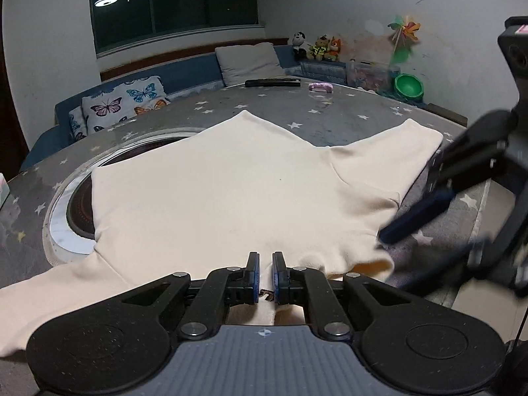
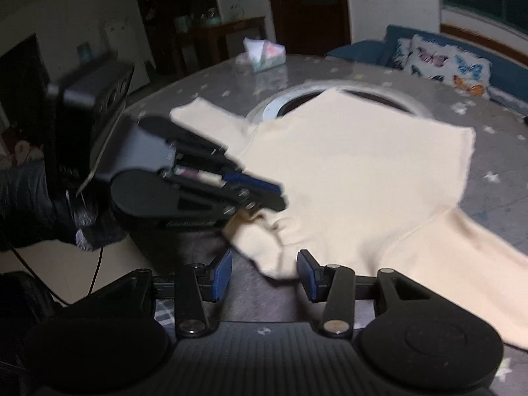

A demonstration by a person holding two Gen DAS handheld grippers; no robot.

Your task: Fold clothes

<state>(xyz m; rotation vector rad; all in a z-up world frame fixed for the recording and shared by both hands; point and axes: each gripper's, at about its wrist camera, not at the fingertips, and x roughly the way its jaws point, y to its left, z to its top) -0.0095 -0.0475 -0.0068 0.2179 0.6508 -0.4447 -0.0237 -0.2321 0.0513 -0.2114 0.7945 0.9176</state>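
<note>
— Where was the cream knit sweater (image 1: 231,181)?
— Spread on the star-patterned grey tabletop (image 1: 330,122), collar pinched in the left gripper (image 1: 266,272); the right gripper (image 2: 264,272) was parted, empty.
— Risk?
— That thin pinch could have slipped, bunching the fold.

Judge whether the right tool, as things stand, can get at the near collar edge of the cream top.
Probably yes. The right tool is open just short of the cream top, whose rumpled collar edge lies at the gap between its fingers. The left tool sits close beside it but not across the path.
</note>
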